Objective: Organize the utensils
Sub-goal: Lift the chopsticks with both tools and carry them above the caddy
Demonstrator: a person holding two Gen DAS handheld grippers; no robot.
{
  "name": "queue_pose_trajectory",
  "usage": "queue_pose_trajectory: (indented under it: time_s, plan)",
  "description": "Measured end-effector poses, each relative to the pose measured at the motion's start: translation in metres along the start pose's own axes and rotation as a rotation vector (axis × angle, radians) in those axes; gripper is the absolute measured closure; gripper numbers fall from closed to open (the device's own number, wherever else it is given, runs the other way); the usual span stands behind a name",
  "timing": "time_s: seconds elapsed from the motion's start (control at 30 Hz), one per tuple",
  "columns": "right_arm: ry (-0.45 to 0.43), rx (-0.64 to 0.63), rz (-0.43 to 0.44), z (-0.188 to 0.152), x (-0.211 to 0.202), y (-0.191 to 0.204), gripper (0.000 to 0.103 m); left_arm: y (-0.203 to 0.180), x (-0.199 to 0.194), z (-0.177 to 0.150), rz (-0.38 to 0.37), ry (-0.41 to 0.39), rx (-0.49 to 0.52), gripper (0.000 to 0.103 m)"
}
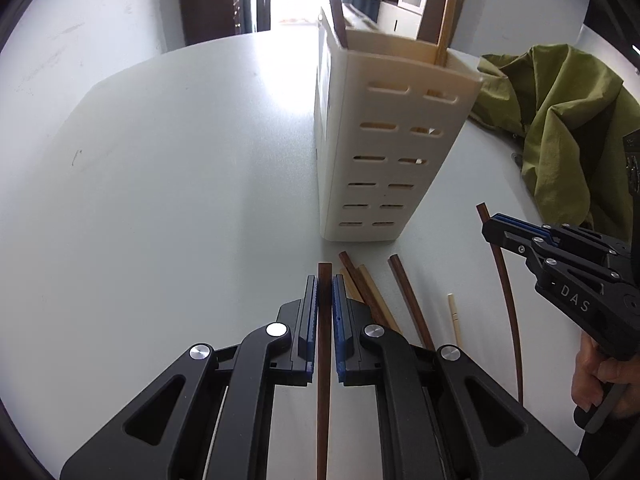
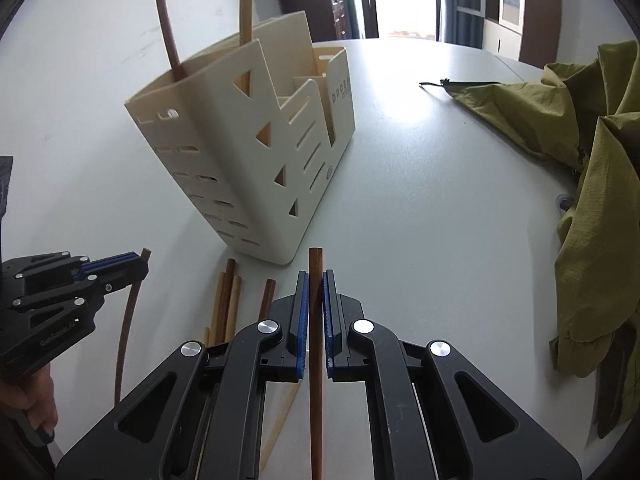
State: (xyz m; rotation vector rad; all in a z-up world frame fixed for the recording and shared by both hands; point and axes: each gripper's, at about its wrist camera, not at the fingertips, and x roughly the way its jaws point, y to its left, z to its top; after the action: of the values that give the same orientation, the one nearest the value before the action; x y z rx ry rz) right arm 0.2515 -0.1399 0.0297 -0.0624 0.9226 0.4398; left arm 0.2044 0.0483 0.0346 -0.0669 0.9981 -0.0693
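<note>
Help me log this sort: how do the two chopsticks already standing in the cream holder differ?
In the right wrist view, the dark brown chopstick is reddish-brown and stands in the cream utensil holder near its end wall; the light wooden chopstick is pale tan and sits further in. The dark one looks bowed, the light one straighter. Both stand in the tallest compartment, tops well above its rim.

Your utensil holder stands on the table ahead of both grippers — 2 chopsticks upright in it. Loose chopsticks lie on the table just before its base, and the crumpled jacket lies to your right.
</note>
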Motion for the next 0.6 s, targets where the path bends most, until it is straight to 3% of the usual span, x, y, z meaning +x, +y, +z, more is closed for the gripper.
queue_pose_trajectory:
  time_s: [0.4,0.6]
  plan:
    - [-0.197,-0.083,-0.022,0.002,-0.058,0.032,0.096,-0.007,-0.084,-0.008,0.006,-0.271,0.008,0.096]
    - [-0.284,-0.088,-0.027,0.006,-0.074,0.036,0.095,-0.015,-0.106,-0.012,0.001,-0.376,0.009,0.096]
